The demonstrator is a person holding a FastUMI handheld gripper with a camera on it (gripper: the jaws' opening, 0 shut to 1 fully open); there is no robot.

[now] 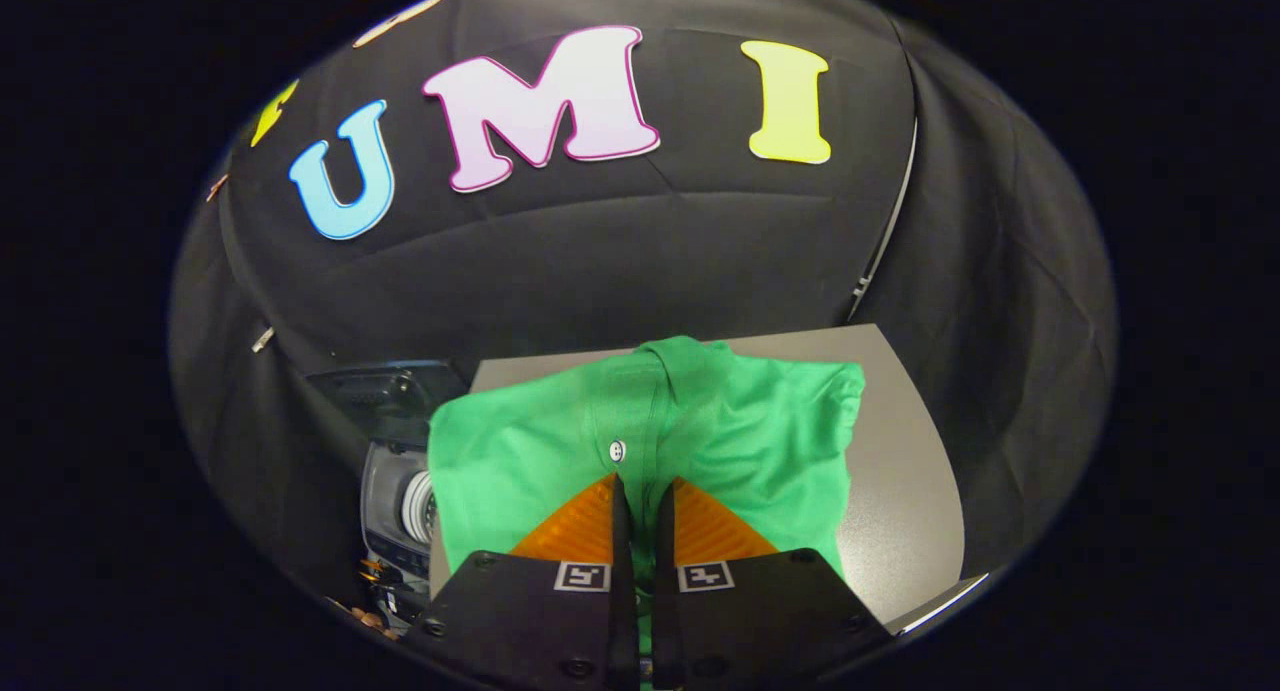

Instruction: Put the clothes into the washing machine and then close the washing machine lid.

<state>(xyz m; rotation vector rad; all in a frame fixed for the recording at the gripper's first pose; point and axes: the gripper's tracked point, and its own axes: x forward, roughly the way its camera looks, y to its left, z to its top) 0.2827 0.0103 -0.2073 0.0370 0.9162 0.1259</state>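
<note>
Gripper point(641, 491) fingers nearly closed, pinching soft green buttoned shirt point(740, 431) on table point(900, 491).

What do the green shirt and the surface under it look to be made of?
Green shirt: soft knit cloth, matte, with folds and a white button. The gripper has its jaws nearly closed over it. Table: smooth grey board, perhaps laminate, faintly shiny.

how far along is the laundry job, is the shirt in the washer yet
Not yet. Done: nothing is loaded; the green shirt lies on the grey table. In hand: the gripper is nearly closed over the shirt's placket, apparently pinching fabric just below the button. Left: carry it to the washing machine beside the table, drop it in, close the lid.
</note>
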